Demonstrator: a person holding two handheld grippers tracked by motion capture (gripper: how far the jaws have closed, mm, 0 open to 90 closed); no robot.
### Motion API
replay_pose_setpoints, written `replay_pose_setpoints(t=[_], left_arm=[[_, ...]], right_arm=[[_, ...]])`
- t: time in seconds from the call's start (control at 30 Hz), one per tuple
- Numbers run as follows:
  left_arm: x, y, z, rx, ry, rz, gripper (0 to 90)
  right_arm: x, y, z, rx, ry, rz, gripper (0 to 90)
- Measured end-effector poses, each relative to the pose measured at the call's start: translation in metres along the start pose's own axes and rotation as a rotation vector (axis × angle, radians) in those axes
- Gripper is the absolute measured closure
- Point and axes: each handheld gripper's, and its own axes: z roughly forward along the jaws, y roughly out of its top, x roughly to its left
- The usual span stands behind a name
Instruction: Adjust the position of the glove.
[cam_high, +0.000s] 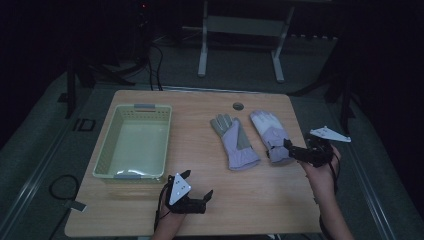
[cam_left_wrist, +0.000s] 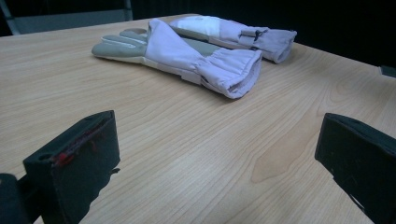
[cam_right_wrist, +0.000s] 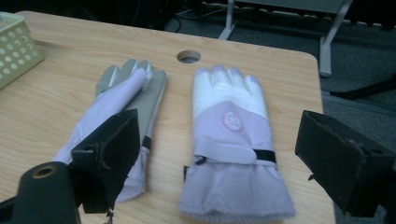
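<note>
— On the right half of the counter (cam_high: 200, 210), what do you see?

— Two lilac gloves lie flat, side by side, cuffs toward me. I see the left glove (cam_high: 234, 142) palm up, grey palm showing, and the right glove (cam_high: 270, 135) back up, white over the fingers, with a strap across the wrist.

— Where is your right claw (cam_high: 295, 151)?

— I have it at the right glove's cuff, jaws spread wide. From its own camera the cuff (cam_right_wrist: 236, 186) sits between the two jaws, and I cannot tell whether either touches it.

— And your left claw (cam_high: 197, 189)?

— Released too, low over bare wood near the front edge, well apart from the gloves. A pale green basket (cam_high: 107, 150) stands just beyond it to the left.
</note>
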Motion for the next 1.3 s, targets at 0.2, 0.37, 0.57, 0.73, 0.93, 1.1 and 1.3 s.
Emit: replay_pose_setpoints(t=[0.2, 0.37, 0.57, 0.73, 0.93, 1.1, 1.3], left_arm=[[0.000, 0.000, 0.000, 0.001, -0.002, -0.002, 0.0], [0.000, 0.000, 0.000, 0.001, -0.004, -0.001, 0.0], [0.000, 0.000, 0.000, 0.001, -0.005, 0.000, 0.0], [0.000, 0.000, 0.000, 0.001, -0.007, -0.002, 0.0], [0.000, 0.000, 0.000, 0.002, -0.010, -0.003, 0.0], [0.000, 0.000, 0.000, 0.002, -0.011, -0.003, 0.0], [0.000, 0.000, 0.000, 0.002, -0.012, -0.002, 0.0]], right_arm=[[0.014, 0.009, 0.010, 0.013, 0.053, -0.028, 18.4], [0.023, 0.016, 0.019, 0.004, 0.093, -0.034, 20.0], [0.038, 0.023, 0.034, 0.022, 0.134, -0.076, 24.0], [0.051, 0.025, 0.050, 0.047, 0.181, -0.110, 33.9], [0.064, 0.025, 0.075, 0.091, 0.215, -0.141, 35.9], [0.070, 0.022, 0.092, 0.121, 0.230, -0.140, 40.4], [0.073, 0.016, 0.112, 0.165, 0.225, -0.166, 46.7]])
